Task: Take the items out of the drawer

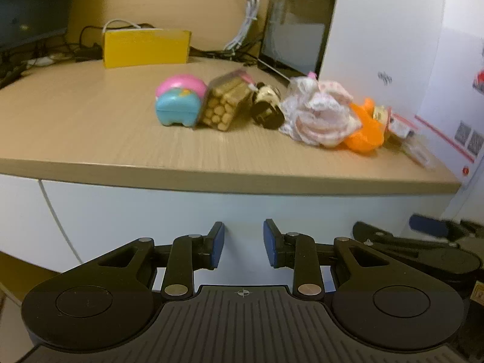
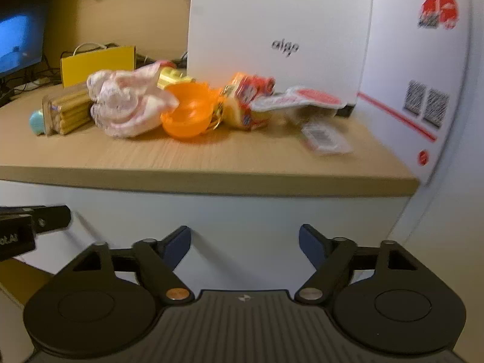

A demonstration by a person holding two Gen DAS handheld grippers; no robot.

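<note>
Several items lie in a row on the wooden desk top [image 1: 90, 139]: a pink and blue toy [image 1: 178, 103], a clear box of biscuit sticks [image 1: 224, 103], a small black and white piece [image 1: 267, 106], a pink-white cloth [image 1: 320, 115] and an orange bowl [image 2: 187, 112]. Snack packets [image 2: 251, 103] lie beside the bowl. My left gripper [image 1: 243, 243] is open and empty, low in front of the white cabinet front [image 1: 242, 205]. My right gripper [image 2: 245, 246] is open wider, also empty, facing the same white front [image 2: 242, 214] below the desk edge.
A tall white box [image 2: 278, 30] stands at the right end of the desk. A yellow box [image 1: 146, 47] and cables sit at the back, with a monitor [image 1: 27, 6] at far left. A flat clear packet [image 2: 326, 139] lies near the white box. A seam [image 1: 51, 211] divides the cabinet front.
</note>
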